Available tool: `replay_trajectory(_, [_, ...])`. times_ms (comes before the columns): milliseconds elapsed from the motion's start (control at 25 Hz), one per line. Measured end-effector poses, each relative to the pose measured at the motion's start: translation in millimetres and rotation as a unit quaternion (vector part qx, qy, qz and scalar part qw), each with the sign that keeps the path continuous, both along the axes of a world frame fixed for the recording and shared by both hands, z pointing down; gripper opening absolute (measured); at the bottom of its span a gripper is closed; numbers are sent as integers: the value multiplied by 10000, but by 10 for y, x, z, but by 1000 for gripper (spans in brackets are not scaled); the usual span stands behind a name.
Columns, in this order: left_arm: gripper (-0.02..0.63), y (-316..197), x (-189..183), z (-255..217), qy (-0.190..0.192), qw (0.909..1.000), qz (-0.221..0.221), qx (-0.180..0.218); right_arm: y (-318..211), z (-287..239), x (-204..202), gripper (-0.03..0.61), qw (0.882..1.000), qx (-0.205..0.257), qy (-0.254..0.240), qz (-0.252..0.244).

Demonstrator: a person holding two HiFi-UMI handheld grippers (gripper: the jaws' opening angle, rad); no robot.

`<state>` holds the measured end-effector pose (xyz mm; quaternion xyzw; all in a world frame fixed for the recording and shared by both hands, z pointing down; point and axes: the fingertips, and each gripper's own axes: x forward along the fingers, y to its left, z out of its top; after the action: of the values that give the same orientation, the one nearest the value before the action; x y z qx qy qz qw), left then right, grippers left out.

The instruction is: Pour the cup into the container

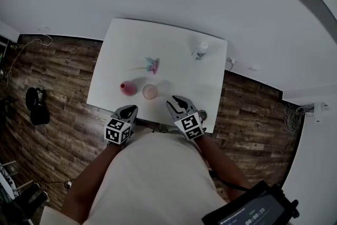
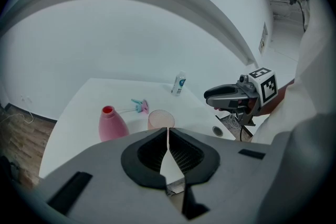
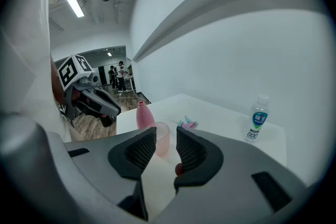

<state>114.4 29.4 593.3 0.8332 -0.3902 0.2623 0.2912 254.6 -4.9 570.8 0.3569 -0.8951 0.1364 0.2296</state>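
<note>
Head view: the cup (image 1: 150, 91) stands upright low on the white bench (image 1: 131, 39), just right of a pink bottle (image 1: 126, 89), which we take for the container. Below them in the frame, the left gripper (image 1: 130, 109) and right gripper (image 1: 178, 101) hover at the bench's near edge, neither touching anything. A water bottle (image 1: 200, 50) stands well apart, toward the upper right.

Left gripper view: we see its jaws pressed together at the tips, with nothing between them. The cup (image 2: 160, 119) sits just above them at frame centre, the pink bottle (image 2: 112, 124) to its left.

Right gripper view: these jaws stand slightly apart and empty, and the cup (image 3: 161, 136) shows through the gap, beyond them.

We judge the cup to be thin, translucent plastic: light, easily dented, slippery if wet. We would take it gently by the side wall around mid-height, keeping the rim free for the bottle's narrow mouth. What it holds we cannot tell.
</note>
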Motion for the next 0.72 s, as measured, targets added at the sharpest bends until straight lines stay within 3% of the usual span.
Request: replay_trajectory(720, [12,-43,-39,2,-67,9999,79,-50,-30,27,-74,126,9999,-47,72,-53])
